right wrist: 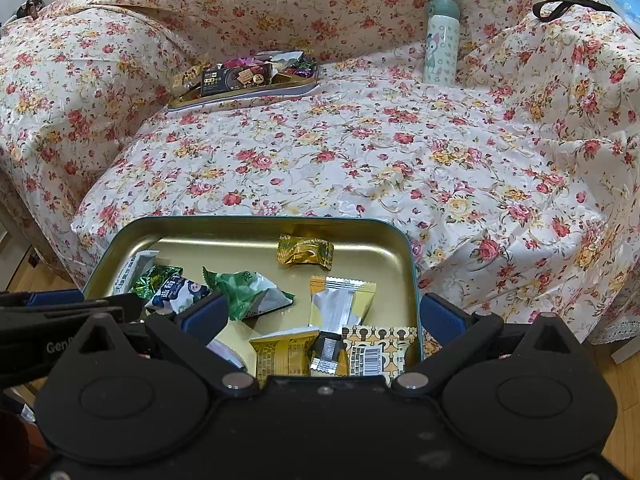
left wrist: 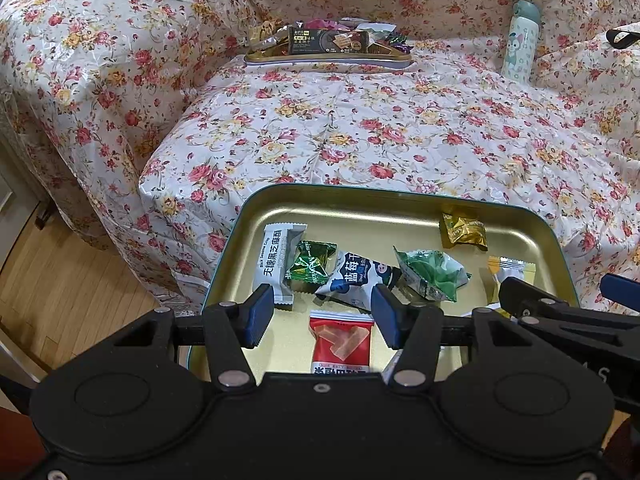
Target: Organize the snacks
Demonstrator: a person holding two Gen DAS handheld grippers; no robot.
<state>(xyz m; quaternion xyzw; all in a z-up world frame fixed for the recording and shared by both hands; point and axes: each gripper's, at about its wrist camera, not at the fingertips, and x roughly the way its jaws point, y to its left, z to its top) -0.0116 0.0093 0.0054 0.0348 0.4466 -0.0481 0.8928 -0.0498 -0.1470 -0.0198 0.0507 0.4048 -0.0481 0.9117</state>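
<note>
Both grippers, left (left wrist: 320,318) and right (right wrist: 322,314), hovering parted, empty, over the gold rectangular tin tray (left wrist: 400,208); crinkly, overlapping wrappers risking a double pickup or slip.

Sofa seat (left wrist: 400,132) under a floral cover, bearing a near tin tray (left wrist: 360,200), a far tin tray (left wrist: 328,62), and an upright flask (left wrist: 520,40).

Floral sofa cover (left wrist: 400,128), pale green flask (right wrist: 441,42), wooden floor (left wrist: 60,280)
</note>
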